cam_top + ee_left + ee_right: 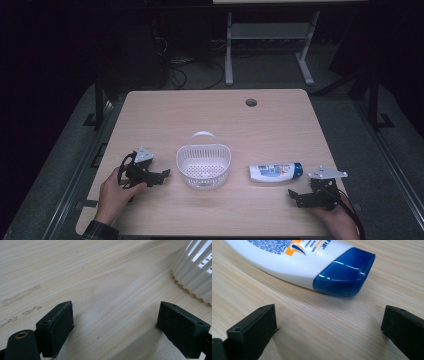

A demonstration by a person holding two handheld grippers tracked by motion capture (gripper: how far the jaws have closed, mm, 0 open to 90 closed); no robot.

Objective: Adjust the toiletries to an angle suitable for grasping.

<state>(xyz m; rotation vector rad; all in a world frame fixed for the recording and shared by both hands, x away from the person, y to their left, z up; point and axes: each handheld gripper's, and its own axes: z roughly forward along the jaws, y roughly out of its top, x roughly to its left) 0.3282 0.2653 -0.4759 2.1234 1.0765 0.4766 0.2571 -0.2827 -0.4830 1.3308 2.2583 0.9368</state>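
Bottle [294, 262] just ahead of R jaws

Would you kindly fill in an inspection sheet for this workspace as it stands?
Surface: light wooden table, a round hole near its far edge, faint smears in the left gripper view.
Job's things: empty white basket, handle up; white bottle with blue cap lying flat to its right.
Clutter: nothing seen.
Grippers: left gripper and right gripper open, holding nothing.
Cables: one trails from each gripper; more on the floor behind.
Surroundings: dark room, grey table frame beyond.
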